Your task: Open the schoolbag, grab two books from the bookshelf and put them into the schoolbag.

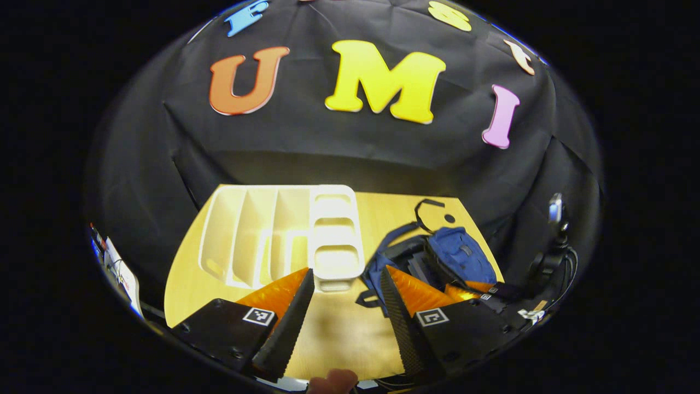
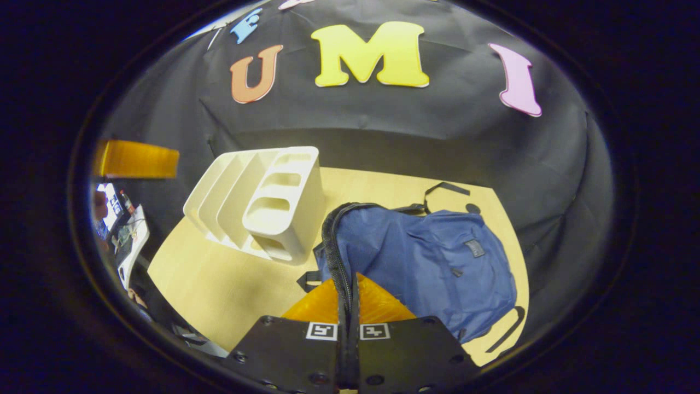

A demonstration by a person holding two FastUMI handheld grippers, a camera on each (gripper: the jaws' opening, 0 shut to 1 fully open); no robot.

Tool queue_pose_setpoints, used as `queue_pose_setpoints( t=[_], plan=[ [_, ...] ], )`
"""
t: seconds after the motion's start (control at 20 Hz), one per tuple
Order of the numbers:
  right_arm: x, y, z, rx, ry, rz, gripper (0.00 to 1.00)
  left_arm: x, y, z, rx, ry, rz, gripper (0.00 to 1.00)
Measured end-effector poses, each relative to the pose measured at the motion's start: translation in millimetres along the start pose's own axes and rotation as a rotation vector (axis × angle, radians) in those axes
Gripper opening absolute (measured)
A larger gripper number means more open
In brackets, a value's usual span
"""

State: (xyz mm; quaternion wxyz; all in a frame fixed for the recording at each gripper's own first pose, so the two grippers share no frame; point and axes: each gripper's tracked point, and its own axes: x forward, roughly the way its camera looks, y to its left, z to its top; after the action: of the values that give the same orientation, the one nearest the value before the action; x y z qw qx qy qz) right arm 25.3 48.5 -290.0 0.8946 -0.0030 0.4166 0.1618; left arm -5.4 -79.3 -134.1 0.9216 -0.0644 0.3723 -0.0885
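Observation:
The blue schoolbag lies flat on the wooden table, its black zip edge curving toward me. My right gripper is shut on that zip edge at the bag's near left corner. In the left gripper view the schoolbag sits to the right, its mouth gaping dark, with the right gripper at its near side. My left gripper hangs open over bare table, just short of the white bookshelf. The slots of the bookshelf that face me look empty.
A small camera on a stand rises past the table's right edge, cables beneath it. Papers and clutter sit off the table's left side. A fingertip shows below my left gripper. Black bag straps trail toward the back wall.

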Motion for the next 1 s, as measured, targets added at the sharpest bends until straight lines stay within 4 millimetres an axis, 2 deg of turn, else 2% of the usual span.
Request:
queue_pose_setpoints(
  t=[0.15,0.35,0.4,0.5,0.6,0.75,0.8,0.9,1.0],
  plan=[
    [28,18,-21,-0.014,0.038,0.031,0.00,-5,19,16,0.003,-0.104,0.053,0.78],
    [61,30,-47,-0.068,0.086,0.023,0.01,-25,46,29,-0.017,-0.193,0.116,0.80],
    [68,31,-53,-0.070,0.100,0.024,0.01,-27,52,30,-0.022,-0.203,0.127,0.82],
    [83,27,-61,-0.074,0.117,0.020,0.03,-31,61,29,-0.026,-0.214,0.147,0.95],
    [91,29,-71,-0.077,0.134,0.026,0.04,-32,61,29,-0.034,-0.213,0.148,0.99],
    [100,33,-82,-0.072,0.153,0.048,0.21,-28,62,28,-0.034,-0.205,0.153,0.99],
    [101,37,-82,-0.067,0.151,0.063,0.33,-27,61,29,-0.033,-0.206,0.155,0.99],
    [100,45,-82,-0.057,0.147,0.092,0.45,-26,58,31,-0.031,-0.208,0.149,0.99],
    [97,51,-81,-0.049,0.139,0.112,0.67,-24,58,32,-0.033,-0.207,0.145,0.99]
  ],
)
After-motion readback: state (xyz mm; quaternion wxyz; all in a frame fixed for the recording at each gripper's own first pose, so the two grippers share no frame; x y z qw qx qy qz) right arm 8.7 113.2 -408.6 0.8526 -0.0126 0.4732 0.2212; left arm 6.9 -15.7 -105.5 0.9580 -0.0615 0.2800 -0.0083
